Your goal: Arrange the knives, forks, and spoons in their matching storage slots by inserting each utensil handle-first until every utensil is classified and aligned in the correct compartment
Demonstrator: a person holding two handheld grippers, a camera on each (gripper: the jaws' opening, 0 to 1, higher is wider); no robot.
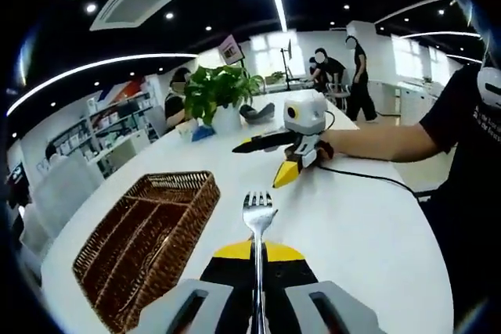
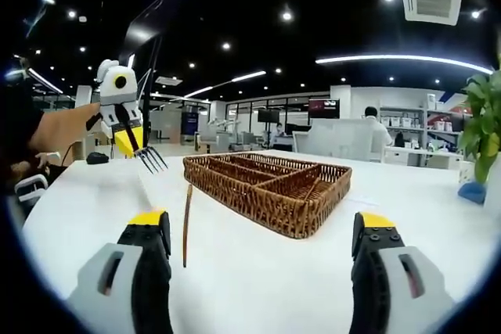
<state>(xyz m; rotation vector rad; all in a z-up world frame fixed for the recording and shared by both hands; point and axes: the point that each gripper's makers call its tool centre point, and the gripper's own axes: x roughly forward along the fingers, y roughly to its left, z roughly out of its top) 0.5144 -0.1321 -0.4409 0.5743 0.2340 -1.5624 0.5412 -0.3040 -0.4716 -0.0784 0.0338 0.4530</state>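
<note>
Left gripper view looks across a wide white table [image 1: 368, 224], the largest thing in sight, with a person's bare forearm [image 1: 376, 142] reaching over it from the right. On the table's left part sits a brown wicker tray [image 1: 149, 244], divided into long compartments, none of which can be seen holding a utensil. Beyond it, at the far edge, stands a green potted plant [image 1: 221, 95] in a white pot. The left gripper [image 1: 257, 271] has its jaws clenched on a silver fork [image 1: 257, 217], handle between them and tines pointing away, raised just right of the tray. Farther off, the right gripper [image 1: 293, 163] hovers above the table with yellow-tipped jaws pointing down. From the right gripper view, the right gripper [image 2: 262, 232] has its jaws spread wide apart and released, gripping nothing, with the wicker tray [image 2: 270, 181] straight ahead between them. A thin brown stick-like utensil [image 2: 187, 224] lies on the table [image 2: 258, 287] just left of the tray; what kind it is cannot be told. At upper left the left gripper [image 2: 135, 145] holds the fork [image 2: 149, 158] in the air, tines tilted down towards the tray.
</note>
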